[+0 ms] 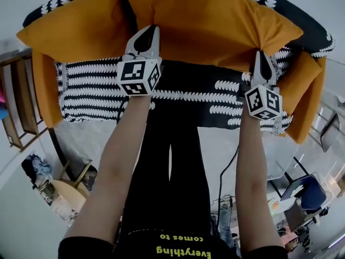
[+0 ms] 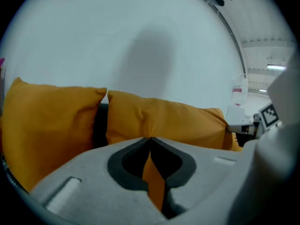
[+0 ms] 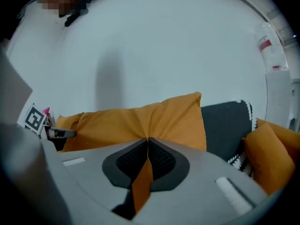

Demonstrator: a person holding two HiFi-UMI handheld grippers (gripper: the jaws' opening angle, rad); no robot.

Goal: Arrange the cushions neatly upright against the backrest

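Note:
A big orange cushion [image 1: 210, 20] leans on the backrest of the black-and-white patterned sofa [image 1: 91, 90]. Both grippers grip its lower edge. My left gripper [image 1: 148, 34] is shut on its left part, with orange fabric pinched between the jaws [image 2: 151, 139]. My right gripper [image 1: 260, 54] is shut on its right part, also pinching fabric [image 3: 148, 139]. A second orange cushion [image 1: 75, 23] stands to its left [image 2: 47, 130]. A third orange cushion [image 1: 304, 96] rests at the sofa's right end [image 3: 267, 153].
An orange-covered armrest [image 1: 46, 90] closes the sofa's left end. A wooden shelf [image 1: 19, 107] stands left of it, and a wooden stool [image 1: 73, 188] is on the floor. A cable [image 1: 226, 171] runs across the floor, and a blue chair [image 1: 311, 192] is at the lower right.

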